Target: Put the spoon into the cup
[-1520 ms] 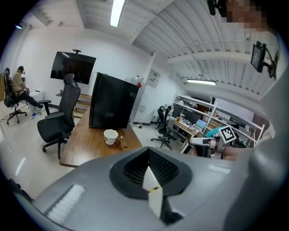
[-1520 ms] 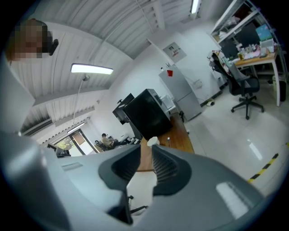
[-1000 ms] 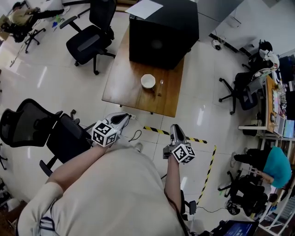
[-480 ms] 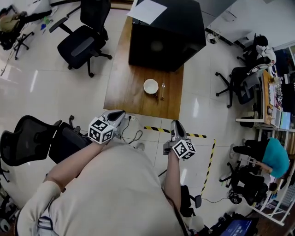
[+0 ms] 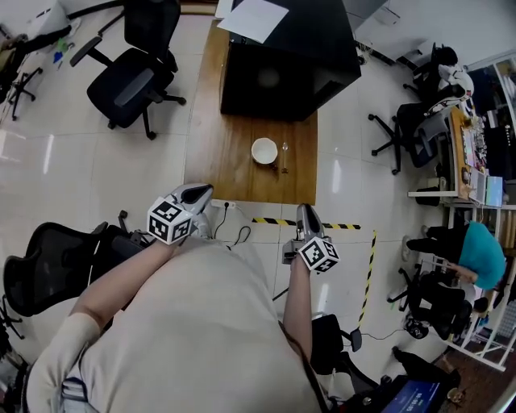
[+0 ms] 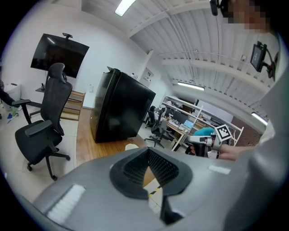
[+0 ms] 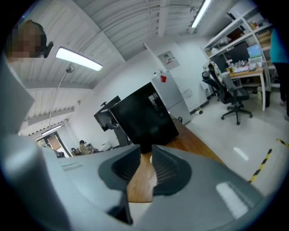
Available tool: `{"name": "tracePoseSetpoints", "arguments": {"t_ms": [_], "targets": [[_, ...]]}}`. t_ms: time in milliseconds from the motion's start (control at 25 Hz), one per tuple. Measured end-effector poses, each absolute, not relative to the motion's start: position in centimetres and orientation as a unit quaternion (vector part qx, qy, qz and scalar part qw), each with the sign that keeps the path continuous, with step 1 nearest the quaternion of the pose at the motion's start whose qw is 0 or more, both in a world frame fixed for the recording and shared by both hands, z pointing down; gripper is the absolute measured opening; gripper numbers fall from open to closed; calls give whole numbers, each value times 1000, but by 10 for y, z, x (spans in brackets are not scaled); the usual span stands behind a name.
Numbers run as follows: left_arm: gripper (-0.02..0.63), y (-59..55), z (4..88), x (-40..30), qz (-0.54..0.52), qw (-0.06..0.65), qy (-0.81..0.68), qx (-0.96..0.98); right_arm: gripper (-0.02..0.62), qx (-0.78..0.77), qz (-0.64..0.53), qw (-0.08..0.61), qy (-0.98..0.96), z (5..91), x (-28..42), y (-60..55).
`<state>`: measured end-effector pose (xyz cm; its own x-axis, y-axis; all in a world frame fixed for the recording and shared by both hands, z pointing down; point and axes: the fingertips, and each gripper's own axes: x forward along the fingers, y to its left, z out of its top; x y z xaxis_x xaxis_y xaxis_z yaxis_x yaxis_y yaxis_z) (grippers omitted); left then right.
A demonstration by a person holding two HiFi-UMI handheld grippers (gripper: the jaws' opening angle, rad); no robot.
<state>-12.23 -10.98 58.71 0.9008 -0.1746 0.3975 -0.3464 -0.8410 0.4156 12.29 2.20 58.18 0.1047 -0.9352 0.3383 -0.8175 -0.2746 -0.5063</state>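
Note:
A white cup (image 5: pixel 264 151) stands on the wooden table (image 5: pixel 234 173), and the spoon (image 5: pixel 285 153) lies just to its right. Both grippers hang over the floor short of the table's near edge. My left gripper (image 5: pixel 196 193) is near the table's near-left corner, its jaws shut with nothing in them (image 6: pixel 148 151). My right gripper (image 5: pixel 305 214) is below the near-right corner, shut and empty (image 7: pixel 147 149). In the left gripper view the cup (image 6: pixel 131 146) peeks over the jaws, and the right gripper (image 6: pixel 203 140) shows at the right.
A big black box (image 5: pixel 286 60) with a paper sheet (image 5: pixel 254 16) on top fills the table's far half. Office chairs (image 5: pixel 129 77) (image 5: pixel 48 262) stand at the left. Yellow-black tape (image 5: pixel 343 226) and a cable (image 5: pixel 235 234) lie on the floor. A person in teal (image 5: pixel 476 258) sits at the right.
Both grippers have moved toward the table's near edge, the left one further. Their jaws have stayed shut. The cup and the spoon have not moved.

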Motion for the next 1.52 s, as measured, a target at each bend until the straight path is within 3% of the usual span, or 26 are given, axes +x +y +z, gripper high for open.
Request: {"name": "tracePoseSetpoints", "arguments": {"t_ms": [560,1160,1320,1520], "targets": [[5,-127,601,-135,145,298,-164,929,72,-727,-316,3,610,576,128,4],[5,-113,592,-93,162,279,-234,917,74,-651,-342,-94,671,651,165,-39],[5,-117,585,-82,165,275,-253,913,127,-627,-348,-155,680,688,173,-49],[5,-125,572,-74,163,261,-273,912,150,-612,-360,-202,675,731,184,-63]]}}
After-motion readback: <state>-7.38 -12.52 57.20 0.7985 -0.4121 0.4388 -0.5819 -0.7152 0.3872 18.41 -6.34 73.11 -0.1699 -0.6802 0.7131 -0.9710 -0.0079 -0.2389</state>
